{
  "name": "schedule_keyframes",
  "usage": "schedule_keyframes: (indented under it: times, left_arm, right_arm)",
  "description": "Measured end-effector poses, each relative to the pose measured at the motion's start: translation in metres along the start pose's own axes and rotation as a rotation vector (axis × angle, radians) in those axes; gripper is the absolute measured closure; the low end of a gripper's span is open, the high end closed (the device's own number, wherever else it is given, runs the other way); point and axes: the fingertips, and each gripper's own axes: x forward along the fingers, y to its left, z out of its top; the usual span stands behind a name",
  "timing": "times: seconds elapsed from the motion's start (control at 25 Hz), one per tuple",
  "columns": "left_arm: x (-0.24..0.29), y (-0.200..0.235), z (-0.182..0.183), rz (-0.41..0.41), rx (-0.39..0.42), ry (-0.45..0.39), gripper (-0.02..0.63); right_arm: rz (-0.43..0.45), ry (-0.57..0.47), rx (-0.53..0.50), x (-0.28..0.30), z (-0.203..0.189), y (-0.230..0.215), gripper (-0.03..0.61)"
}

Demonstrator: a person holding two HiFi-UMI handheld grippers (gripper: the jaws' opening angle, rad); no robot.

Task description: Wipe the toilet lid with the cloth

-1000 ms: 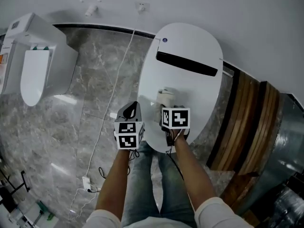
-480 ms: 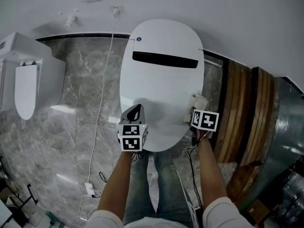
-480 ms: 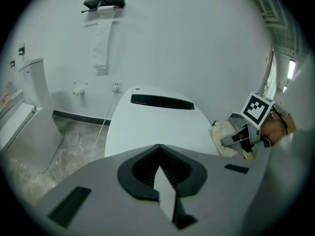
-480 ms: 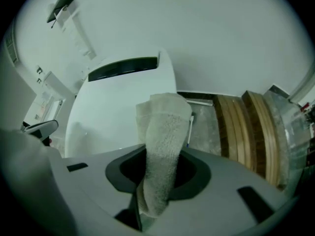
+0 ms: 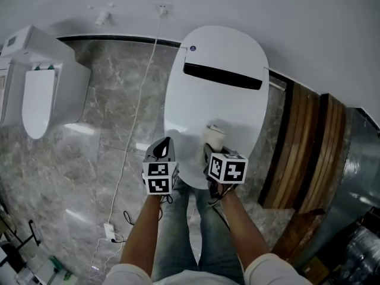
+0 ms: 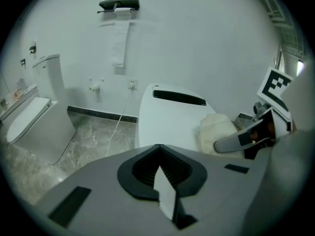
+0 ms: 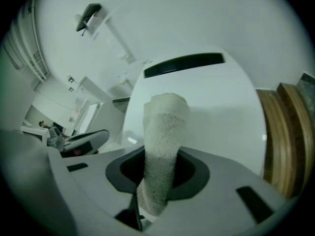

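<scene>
The white oval toilet lid (image 5: 217, 100) with a black slot lies ahead of me. A rolled off-white cloth (image 5: 214, 135) rests on the lid's near part, and my right gripper (image 5: 212, 148) is shut on it. In the right gripper view the cloth (image 7: 165, 132) sticks out from between the jaws over the lid (image 7: 221, 107). My left gripper (image 5: 162, 149) is shut with nothing in it and hovers at the lid's near left edge. The left gripper view shows the lid (image 6: 167, 124), the cloth (image 6: 216, 129) and the right gripper (image 6: 243, 140) to the right.
A second white toilet (image 5: 41, 88) stands at the left on the marble floor. A white cord (image 5: 139, 111) runs from a wall socket (image 5: 163, 9) down across the floor. Wooden boards (image 5: 303, 153) lie right of the lid. The person's legs (image 5: 190, 218) are below.
The right gripper carried the cloth out to the lid's right edge and has now come back to the lid's near middle. The left gripper has stayed near the lid's front left edge.
</scene>
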Motion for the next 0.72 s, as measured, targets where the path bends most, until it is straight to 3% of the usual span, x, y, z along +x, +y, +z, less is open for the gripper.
schedule_keyframes:
  times: [0.16,0.28,0.48,0.72]
  left_arm:
    - [-0.013,0.038,-0.012,0.053,-0.007,0.006,0.600]
    - [-0.025,0.057,-0.025,0.076,-0.031,0.019,0.600]
    - [-0.032,0.062,-0.034,0.075,-0.049,0.032,0.600]
    - [-0.020,0.028,-0.035,0.022,-0.061,0.036,0.600]
  right_arm:
    - [0.110,0.039,-0.042,0.037,-0.015,0.083,0.480]
    - [0.116,0.083,-0.061,0.058,-0.030,0.110,0.480]
    - [0.026,0.111,-0.117,0.070,-0.045,0.101,0.480]
    - [-0.022,0.099,-0.076,0.047,-0.048,0.054,0.480]
